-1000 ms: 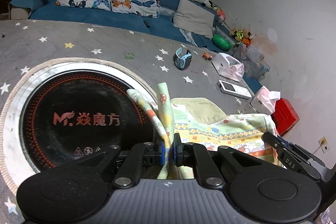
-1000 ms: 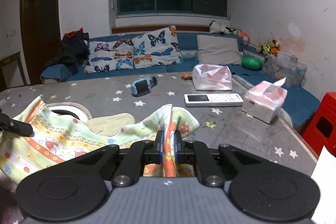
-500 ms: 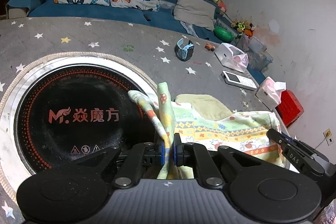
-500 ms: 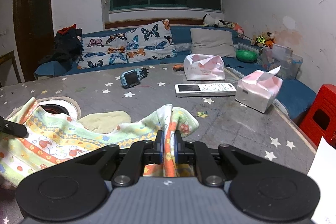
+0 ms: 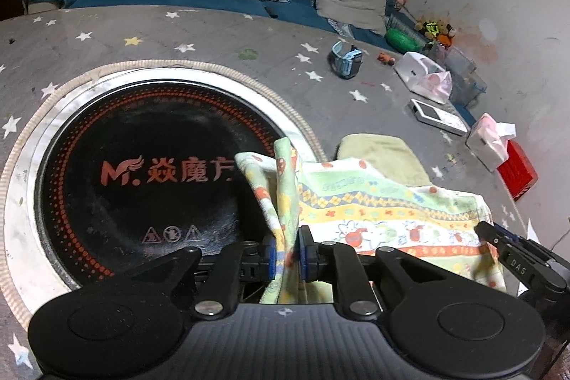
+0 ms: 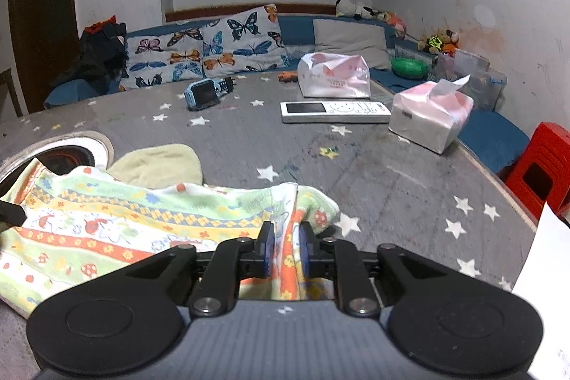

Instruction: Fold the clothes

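A small patterned garment (image 5: 384, 212), pale green with yellow and orange bands, lies spread on the grey starred table. My left gripper (image 5: 286, 257) is shut on its left corner, which stands up in a fold between the pads. My right gripper (image 6: 286, 250) is shut on the garment's (image 6: 124, 223) right corner. The right gripper's tip also shows at the right of the left wrist view (image 5: 498, 239). A plain olive flap (image 6: 160, 162) sticks out from under the far edge.
A round black cooktop (image 5: 142, 173) is set into the table at the left, under the garment's left corner. Beyond lie a blue watch (image 6: 206, 93), a white remote (image 6: 335, 111), two pink tissue packs (image 6: 431, 114) and a red stool (image 6: 545, 166) off the right edge.
Both grippers have stayed shut on the garment's corners and come a little lower and forward; the cloth between them lies flatter on the table.
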`<state>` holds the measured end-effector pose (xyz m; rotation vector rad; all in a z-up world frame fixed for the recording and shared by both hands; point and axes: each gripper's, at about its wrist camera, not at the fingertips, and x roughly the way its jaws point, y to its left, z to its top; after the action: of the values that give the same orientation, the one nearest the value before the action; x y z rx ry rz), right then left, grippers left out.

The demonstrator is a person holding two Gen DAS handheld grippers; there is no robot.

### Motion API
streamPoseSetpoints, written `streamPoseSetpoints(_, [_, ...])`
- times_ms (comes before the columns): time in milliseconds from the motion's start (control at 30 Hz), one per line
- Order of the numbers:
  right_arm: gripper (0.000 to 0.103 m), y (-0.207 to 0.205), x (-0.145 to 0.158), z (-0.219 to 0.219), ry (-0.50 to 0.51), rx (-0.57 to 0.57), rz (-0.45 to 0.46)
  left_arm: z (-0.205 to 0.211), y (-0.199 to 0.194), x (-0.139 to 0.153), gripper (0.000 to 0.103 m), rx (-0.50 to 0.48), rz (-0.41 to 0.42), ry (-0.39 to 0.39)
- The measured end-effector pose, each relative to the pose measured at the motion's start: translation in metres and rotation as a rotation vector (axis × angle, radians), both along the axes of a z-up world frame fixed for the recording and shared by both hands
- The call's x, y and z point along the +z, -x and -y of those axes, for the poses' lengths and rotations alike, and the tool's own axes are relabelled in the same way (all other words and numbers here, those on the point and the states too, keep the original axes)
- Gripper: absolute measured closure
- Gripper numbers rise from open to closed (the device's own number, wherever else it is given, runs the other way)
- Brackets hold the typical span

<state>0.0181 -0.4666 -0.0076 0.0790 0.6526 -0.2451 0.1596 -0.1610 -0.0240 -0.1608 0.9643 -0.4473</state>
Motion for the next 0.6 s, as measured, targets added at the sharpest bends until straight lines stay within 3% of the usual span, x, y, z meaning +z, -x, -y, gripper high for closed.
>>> streamPoseSetpoints(167, [0.084, 0.005, 0.001, -0.001, 0.006, 0.000, -0.004, -0.006, 0.001, 0.003, 0.082, 0.024, 0.013, -0.027])
streamPoseSetpoints(267, [0.072, 0.010, 0.004, -0.009, 0.010, 0.026, 0.002, -0.009, 0.003, 0.007, 0.074, 0.035, 0.026, -0.032])
streamPoseSetpoints(600, [0.056, 0.026, 0.002, -0.058, -0.035, 0.192, 0.004, 0.010, 0.027, 0.013, 0.061, -0.032, 0.060, -0.031])
